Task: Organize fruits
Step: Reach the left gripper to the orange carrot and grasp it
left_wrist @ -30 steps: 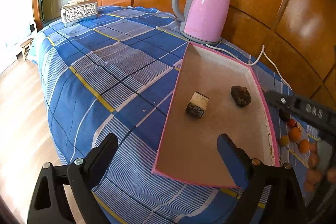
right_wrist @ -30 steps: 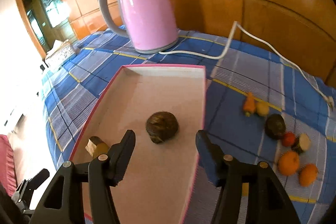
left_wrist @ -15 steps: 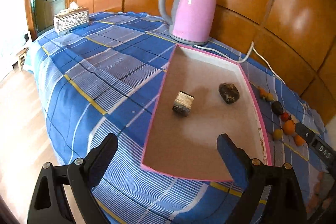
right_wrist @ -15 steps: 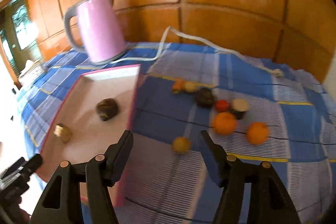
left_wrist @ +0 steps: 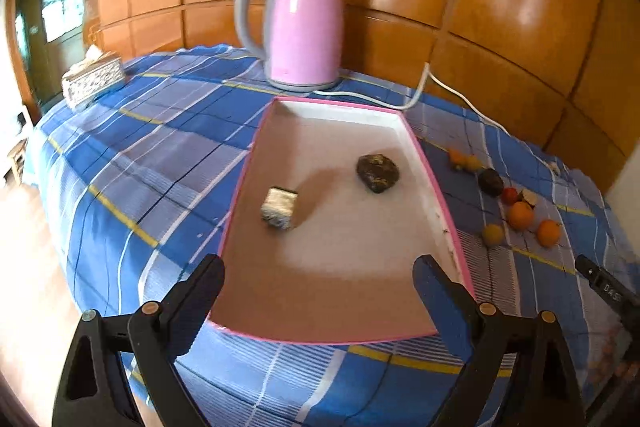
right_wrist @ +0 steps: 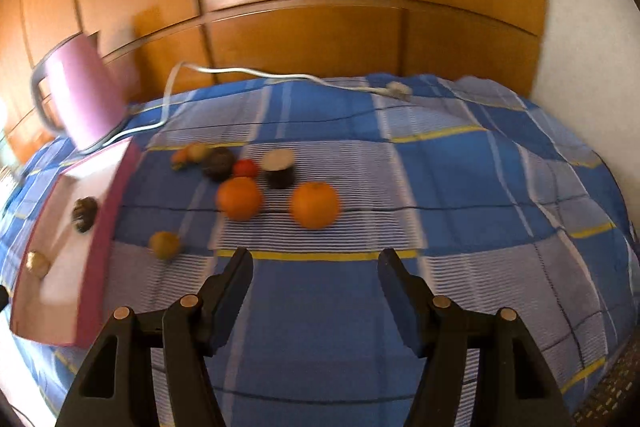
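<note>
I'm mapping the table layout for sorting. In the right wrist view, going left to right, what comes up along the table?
Pink tray with a dark fruit inside → small yellowish fruit → left orange → cut dark fruit with a pale top → right orange → bare blue plaid cloth.

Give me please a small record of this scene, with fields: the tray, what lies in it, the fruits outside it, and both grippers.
tray: pink-rimmed tray on blue checked cloth, in front of pink kettle
in tray: dark round piece; pale cut piece
outside tray: two oranges and several smaller fruits, on the cloth
left gripper: open, empty, over tray's near end
right gripper: open, empty, short of the oranges
</note>
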`<move>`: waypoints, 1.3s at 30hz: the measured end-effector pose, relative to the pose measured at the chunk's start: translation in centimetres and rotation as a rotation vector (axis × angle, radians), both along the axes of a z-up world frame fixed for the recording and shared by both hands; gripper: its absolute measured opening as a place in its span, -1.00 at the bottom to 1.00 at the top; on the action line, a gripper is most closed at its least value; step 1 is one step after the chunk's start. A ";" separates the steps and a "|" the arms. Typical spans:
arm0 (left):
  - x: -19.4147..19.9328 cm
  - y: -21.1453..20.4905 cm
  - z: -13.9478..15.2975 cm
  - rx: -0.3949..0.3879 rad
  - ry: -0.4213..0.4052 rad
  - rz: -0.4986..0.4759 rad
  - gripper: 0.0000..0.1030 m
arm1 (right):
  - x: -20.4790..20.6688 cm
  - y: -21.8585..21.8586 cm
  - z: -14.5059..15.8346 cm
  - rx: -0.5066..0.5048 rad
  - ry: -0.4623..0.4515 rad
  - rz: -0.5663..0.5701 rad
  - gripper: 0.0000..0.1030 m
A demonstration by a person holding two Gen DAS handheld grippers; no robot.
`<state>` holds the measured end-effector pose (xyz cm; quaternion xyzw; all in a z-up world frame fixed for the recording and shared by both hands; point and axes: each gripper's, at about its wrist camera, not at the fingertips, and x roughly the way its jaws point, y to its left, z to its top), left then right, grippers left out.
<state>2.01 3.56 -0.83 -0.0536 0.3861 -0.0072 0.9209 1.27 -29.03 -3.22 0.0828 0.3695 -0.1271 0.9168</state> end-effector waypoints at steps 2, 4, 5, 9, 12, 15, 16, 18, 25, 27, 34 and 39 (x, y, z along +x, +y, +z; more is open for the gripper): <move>0.5 -0.8 0.4 0.004 -0.001 -0.026 0.82 | -0.4 -1.3 -0.4 -0.004 0.008 -0.027 0.28; 1.3 -1.5 0.9 0.004 -0.003 -0.052 0.76 | -0.8 -2.7 -0.9 0.012 0.015 -0.064 0.28; 1.8 -2.0 1.2 0.006 -0.003 -0.074 0.71 | -0.9 -3.3 -1.0 0.015 0.015 -0.080 0.28; 4.7 -4.9 2.5 0.011 -0.001 -0.185 0.34 | -1.2 -5.7 -1.4 0.026 0.008 -0.143 0.28; 7.6 -7.2 3.0 -0.009 0.025 -0.258 -0.04 | -1.4 -7.2 -1.6 0.045 0.005 -0.176 0.28; 10.7 -9.9 2.8 -0.016 0.073 -0.325 -0.24 | -1.4 -8.0 -1.5 0.047 -0.002 -0.181 0.28; 11.6 -10.7 2.7 -0.014 0.085 -0.338 -0.27 | -1.3 -8.1 -1.5 0.045 -0.002 -0.179 0.28; 14.0 -12.8 1.9 0.029 0.127 -0.380 -0.30 | -1.1 -8.5 -1.6 0.042 -0.001 -0.174 0.28; 19.9 -17.3 -2.2 0.123 0.260 -0.477 -0.44 | -0.5 -10.1 -1.9 0.076 0.003 -0.174 0.28; 21.0 -17.8 -3.2 0.148 0.276 -0.478 -0.44 | -0.3 -10.4 -1.9 0.086 0.001 -0.175 0.28; 23.3 -19.1 -4.9 0.178 0.315 -0.545 -0.36 | 0.5 -11.0 -2.7 0.159 0.022 -0.167 0.28; 24.3 -19.3 -5.7 0.160 0.329 -0.558 -0.37 | 0.8 -11.1 -3.1 0.196 0.031 -0.162 0.28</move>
